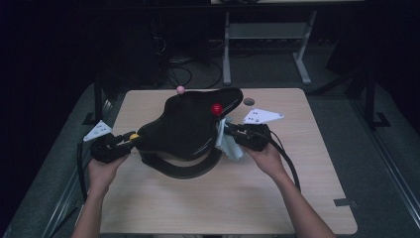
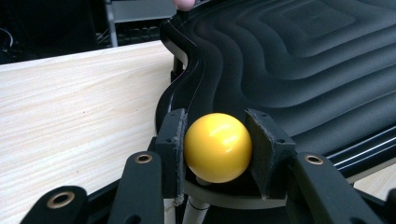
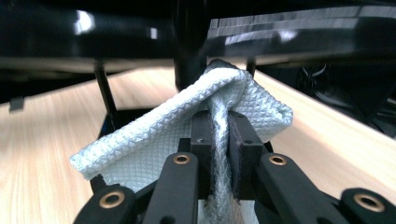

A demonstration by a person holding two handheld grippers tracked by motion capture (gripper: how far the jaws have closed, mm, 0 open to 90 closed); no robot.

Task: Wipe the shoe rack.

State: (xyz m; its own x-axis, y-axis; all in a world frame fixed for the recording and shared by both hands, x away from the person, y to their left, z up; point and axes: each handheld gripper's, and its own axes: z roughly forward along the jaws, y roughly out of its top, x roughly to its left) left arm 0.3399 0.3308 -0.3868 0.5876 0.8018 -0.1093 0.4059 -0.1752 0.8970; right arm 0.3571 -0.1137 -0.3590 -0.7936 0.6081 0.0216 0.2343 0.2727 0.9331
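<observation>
yellow ball clamped at the left, white cloth pinched at the right

the left gripper has its jaws clamped on a yellow ball at the left edge of a black ridged tray, which stands on a curved black base on the wooden table. the right gripper has its jaws pressed together on a white waffle-textured cloth, which it holds against the tray's right underside. a red ball sits near the tray's far right edge, a pink ball at its far edge.
</observation>
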